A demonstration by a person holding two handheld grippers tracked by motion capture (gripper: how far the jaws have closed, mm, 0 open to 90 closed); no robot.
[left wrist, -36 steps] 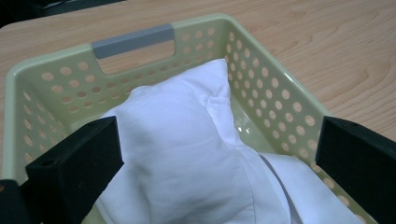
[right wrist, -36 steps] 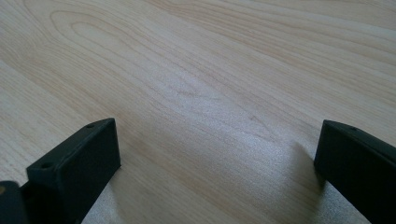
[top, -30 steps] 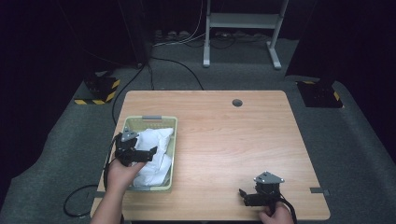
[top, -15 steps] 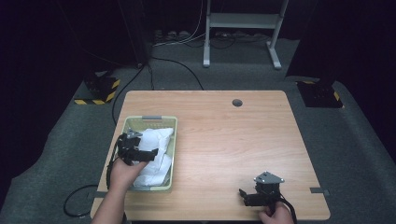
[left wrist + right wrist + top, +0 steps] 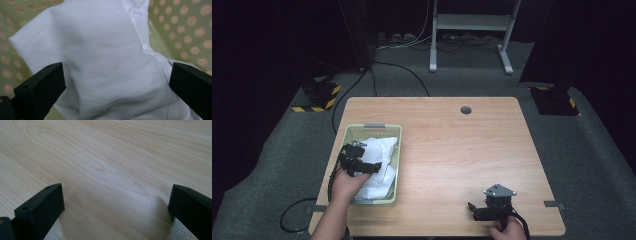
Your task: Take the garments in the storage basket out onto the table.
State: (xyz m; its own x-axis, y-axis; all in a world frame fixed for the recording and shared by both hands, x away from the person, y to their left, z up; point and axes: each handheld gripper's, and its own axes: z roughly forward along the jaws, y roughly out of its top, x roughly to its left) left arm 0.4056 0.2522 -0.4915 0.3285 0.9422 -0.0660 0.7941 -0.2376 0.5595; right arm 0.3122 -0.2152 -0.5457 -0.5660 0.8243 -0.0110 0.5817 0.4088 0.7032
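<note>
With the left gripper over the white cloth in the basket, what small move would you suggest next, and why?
Probably lower the left gripper a little and close it on the white cloth. Its jaws stand wide open on either side of a raised fold, gripping nothing yet, and the cloth lies bunched in the basket.

The wooden surface (image 5: 452,150) has a round hole (image 5: 466,109) near its far edge. Beyond it, a white stand (image 5: 472,30) and cables (image 5: 402,70) rest on the grey floor (image 5: 277,150). Striped blocks (image 5: 317,97) sit far left.
</note>
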